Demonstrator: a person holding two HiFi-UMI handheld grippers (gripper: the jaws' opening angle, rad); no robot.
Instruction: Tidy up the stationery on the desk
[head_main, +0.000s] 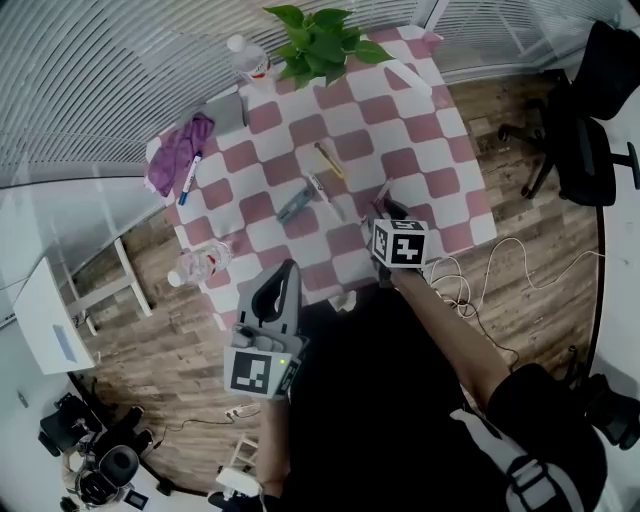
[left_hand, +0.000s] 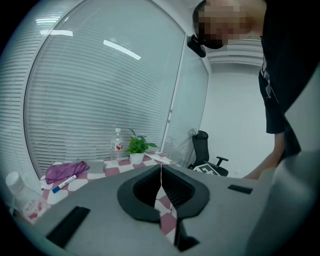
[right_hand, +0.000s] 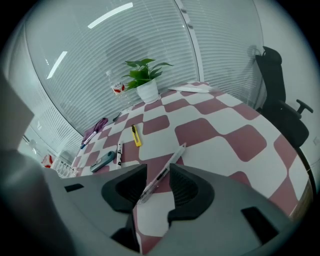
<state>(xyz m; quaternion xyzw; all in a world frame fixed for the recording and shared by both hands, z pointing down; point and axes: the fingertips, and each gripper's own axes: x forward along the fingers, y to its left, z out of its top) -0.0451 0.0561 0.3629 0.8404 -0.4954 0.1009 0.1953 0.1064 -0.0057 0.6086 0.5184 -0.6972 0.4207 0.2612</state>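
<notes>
**Clear pen between your right tool's parted jaws**

The clear pen (right_hand: 162, 175) is slim and see-through, with a dark core showing inside. It lies slantwise on the checked worktop (right_hand: 210, 120), close to the edge nearest you. Your right tool (right_hand: 155, 182) points down at it with its jaws standing well apart. The pen runs through the gap between them and neither pad presses on it.

Farther in, toward the middle of the worktop, lie a yellow utility knife (right_hand: 135, 135), a black-and-white marker (right_hand: 119, 153) and a grey-blue cutter (right_hand: 102, 161).

Your left tool (left_hand: 161, 187) is held just off the near edge. Its jaws are together with nothing between them.
</notes>
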